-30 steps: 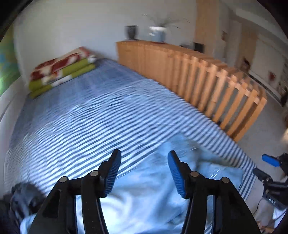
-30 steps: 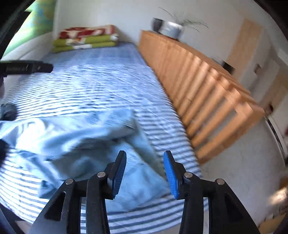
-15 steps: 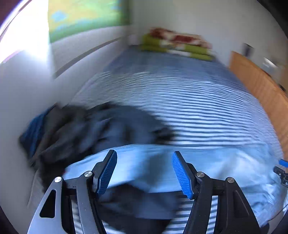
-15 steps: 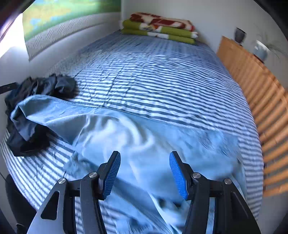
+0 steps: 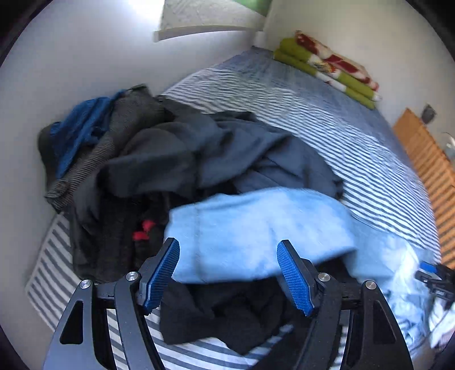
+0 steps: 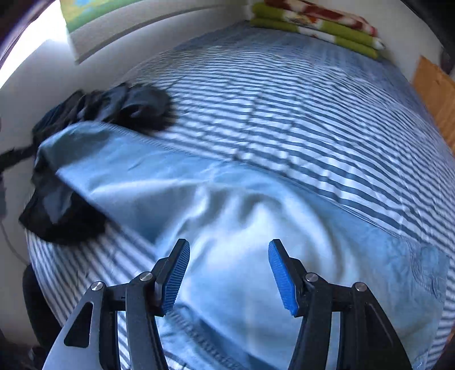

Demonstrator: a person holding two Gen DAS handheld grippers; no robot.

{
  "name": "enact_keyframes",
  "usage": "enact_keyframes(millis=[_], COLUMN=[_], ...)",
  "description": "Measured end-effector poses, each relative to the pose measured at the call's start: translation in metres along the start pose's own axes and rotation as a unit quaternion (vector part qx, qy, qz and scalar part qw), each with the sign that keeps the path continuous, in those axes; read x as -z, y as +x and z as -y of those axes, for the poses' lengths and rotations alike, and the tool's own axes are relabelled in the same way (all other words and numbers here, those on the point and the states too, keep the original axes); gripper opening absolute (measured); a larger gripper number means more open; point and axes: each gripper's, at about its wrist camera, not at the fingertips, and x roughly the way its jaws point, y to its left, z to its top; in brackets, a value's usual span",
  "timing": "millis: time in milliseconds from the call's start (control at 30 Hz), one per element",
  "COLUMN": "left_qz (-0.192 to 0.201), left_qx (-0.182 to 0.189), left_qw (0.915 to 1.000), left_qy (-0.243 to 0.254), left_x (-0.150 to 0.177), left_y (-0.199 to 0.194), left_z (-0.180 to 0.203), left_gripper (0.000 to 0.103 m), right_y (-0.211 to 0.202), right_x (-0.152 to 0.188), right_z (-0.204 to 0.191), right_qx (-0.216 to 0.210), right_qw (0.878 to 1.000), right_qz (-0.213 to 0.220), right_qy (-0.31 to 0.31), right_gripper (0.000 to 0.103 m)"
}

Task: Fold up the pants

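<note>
Light blue pants (image 6: 227, 205) lie spread across the striped bed, wrinkled in the middle. One end of the pants (image 5: 256, 222) rests on a pile of dark clothes (image 5: 176, 159). My left gripper (image 5: 229, 243) hovers over that end, jaws opening, nothing pressed between the pads. My right gripper (image 6: 229, 242) hangs above the pants' middle, pointing steeply down, jaws also opening and empty. The right gripper (image 5: 429, 273) shows small at the right edge of the left wrist view.
The dark clothes pile (image 6: 128, 105) sits against the white wall on the left. The striped bed sheet (image 6: 284, 99) stretches back to folded green and red blankets (image 6: 315, 20). A wooden slatted rail (image 5: 426, 159) borders the bed's right side.
Both grippers swung left and down along the pants. The left one went from the pants' middle to the end by the dark pile. Both pairs of jaws spread wider.
</note>
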Motion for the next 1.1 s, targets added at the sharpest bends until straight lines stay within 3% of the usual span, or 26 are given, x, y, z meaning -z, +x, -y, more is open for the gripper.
enact_keyframes(millis=[67, 167, 267, 300, 333, 367, 467, 567, 600, 667, 700, 733, 800, 900, 1100], left_qz=[0.012, 0.015, 0.018, 0.019, 0.022, 0.027, 0.034, 0.023, 0.021, 0.021, 0.019, 0.02, 0.019, 0.018, -0.011], left_qx=[0.002, -0.021, -0.032, -0.026, -0.02, -0.017, -0.02, -0.021, -0.02, -0.021, -0.026, -0.029, -0.031, -0.037, -0.034], left_qw=[0.9995, 0.9969, 0.9964, 0.9966, 0.9968, 0.9965, 0.9942, 0.9939, 0.9942, 0.9945, 0.9949, 0.9957, 0.9972, 0.9989, 0.998], left_qy=[0.029, 0.075, 0.077, 0.075, 0.075, 0.077, 0.1, 0.106, 0.104, 0.101, 0.095, 0.085, 0.065, 0.021, -0.052], left_x=[0.008, 0.013, 0.01, 0.009, 0.008, 0.006, 0.003, 0.006, 0.007, 0.011, 0.013, 0.014, 0.013, 0.005, -0.021], left_y=[-0.001, 0.009, 0.016, 0.014, 0.012, 0.01, 0.007, 0.008, 0.008, 0.007, 0.008, 0.007, 0.009, 0.012, 0.039], left_z=[0.02, 0.043, 0.055, 0.061, 0.065, 0.069, 0.082, 0.082, 0.079, 0.071, 0.066, 0.059, 0.047, 0.024, -0.022], left_gripper=[0.076, 0.076, 0.076, 0.076, 0.076, 0.076, 0.076, 0.076, 0.076, 0.077, 0.08, 0.08, 0.08, 0.08, 0.086], right_y=[0.001, 0.008, 0.037, 0.048, 0.055, 0.06, 0.056, 0.043, 0.038, 0.024, 0.02, 0.015, 0.003, -0.003, 0.02], right_x=[0.004, 0.001, -0.01, -0.013, -0.015, -0.017, -0.022, -0.026, -0.026, -0.022, -0.021, -0.018, -0.013, -0.009, -0.015], right_z=[-0.019, -0.039, -0.039, -0.034, -0.027, -0.022, -0.001, 0.026, 0.033, 0.04, 0.039, 0.036, 0.01, -0.043, -0.12], right_qx=[0.005, 0.057, 0.086, 0.107, 0.122, 0.132, 0.15, 0.206, 0.197, 0.14, 0.116, 0.087, 0.045, 0.031, 0.064], right_qw=[0.999, 0.995, 0.992, 0.99, 0.989, 0.987, 0.987, 0.978, 0.98, 0.99, 0.993, 0.995, 0.999, 0.996, 0.981], right_qz=[0.005, 0.014, -0.03, -0.043, -0.055, -0.064, -0.047, -0.029, -0.025, -0.028, -0.031, -0.032, -0.005, 0.019, 0.026], right_qy=[-0.044, -0.087, -0.087, -0.076, -0.067, -0.062, -0.028, -0.005, 0.003, 0.018, 0.021, 0.022, -0.002, -0.081, -0.179], right_gripper=[0.057, 0.057, 0.055, 0.044, 0.015, 0.0, 0.0, 0.0, 0.0, 0.003, 0.016, 0.04, 0.065, 0.066, 0.066])
